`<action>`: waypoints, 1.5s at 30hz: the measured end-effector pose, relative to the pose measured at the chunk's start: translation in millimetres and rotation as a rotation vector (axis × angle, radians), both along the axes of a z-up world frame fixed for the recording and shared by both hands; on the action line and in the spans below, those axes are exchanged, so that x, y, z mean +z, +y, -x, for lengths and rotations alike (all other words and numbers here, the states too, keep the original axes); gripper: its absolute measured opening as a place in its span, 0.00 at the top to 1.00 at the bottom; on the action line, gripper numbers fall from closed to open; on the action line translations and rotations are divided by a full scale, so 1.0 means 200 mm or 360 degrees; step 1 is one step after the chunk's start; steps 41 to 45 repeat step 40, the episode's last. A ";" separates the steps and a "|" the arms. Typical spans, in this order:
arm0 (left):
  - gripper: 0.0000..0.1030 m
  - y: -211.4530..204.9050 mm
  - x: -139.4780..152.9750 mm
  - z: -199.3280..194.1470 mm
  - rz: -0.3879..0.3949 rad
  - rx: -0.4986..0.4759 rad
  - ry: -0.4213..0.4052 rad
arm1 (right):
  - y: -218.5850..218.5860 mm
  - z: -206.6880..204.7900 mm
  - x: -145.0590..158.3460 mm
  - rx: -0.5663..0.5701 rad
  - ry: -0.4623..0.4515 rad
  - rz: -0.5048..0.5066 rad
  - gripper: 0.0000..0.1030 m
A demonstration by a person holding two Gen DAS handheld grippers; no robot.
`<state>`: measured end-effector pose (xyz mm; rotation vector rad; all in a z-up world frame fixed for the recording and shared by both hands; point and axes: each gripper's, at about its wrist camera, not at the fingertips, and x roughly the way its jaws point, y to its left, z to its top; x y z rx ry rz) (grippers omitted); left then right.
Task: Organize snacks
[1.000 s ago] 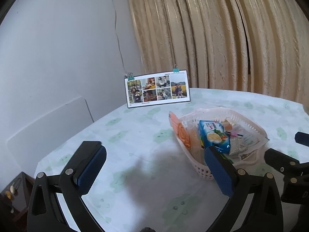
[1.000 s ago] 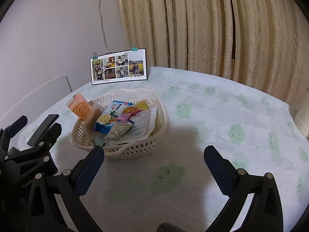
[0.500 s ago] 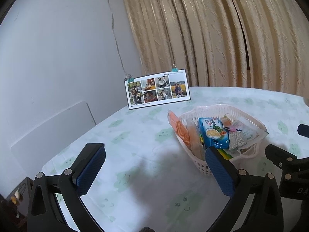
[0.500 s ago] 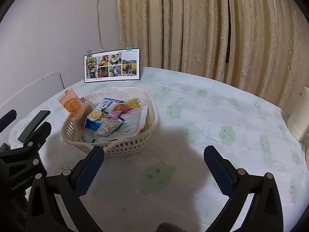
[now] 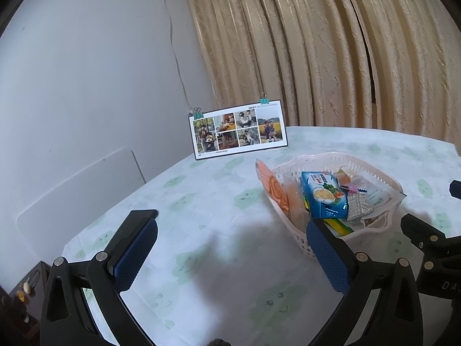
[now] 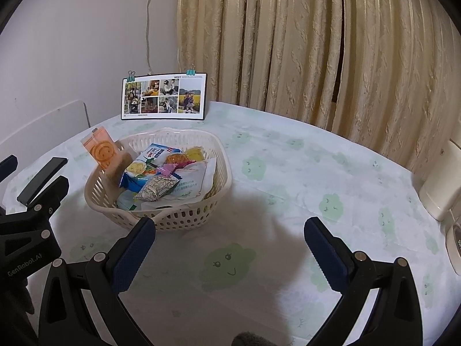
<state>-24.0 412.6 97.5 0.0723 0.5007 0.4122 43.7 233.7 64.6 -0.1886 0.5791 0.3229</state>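
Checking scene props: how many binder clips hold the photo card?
2: one clip at the photo card's top left corner, one clip on its top edge, right of centre.

On the table (image 6: 288,173) in front of you, the basket (image 6: 184,219) sits left of the middle, toward the far-left edge. Snack packets (image 6: 161,173) are piled inside it, and one packet (image 6: 100,150) stands upright against its left rim, sticking out above it. Behind the basket, at the table's far edge, the photo card (image 6: 164,96) stands upright before the wall, with the curtain (image 6: 317,43) to its right. An appliance (image 6: 440,184) sits at the table's right edge, well apart from the basket.
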 end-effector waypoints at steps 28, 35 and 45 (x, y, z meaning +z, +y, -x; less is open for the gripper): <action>0.01 0.01 -0.01 0.00 -0.0003 -0.0008 0.0008 | 0.02 0.01 -0.02 0.0077 0.0016 0.0008 0.00; 0.01 0.00 -0.02 0.00 0.0000 -0.0011 0.0010 | 0.03 0.03 -0.02 0.0099 0.0002 0.0004 0.00; 0.01 0.00 -0.02 0.00 0.0000 -0.0013 0.0011 | 0.03 0.03 -0.02 0.0090 0.0014 0.0011 0.00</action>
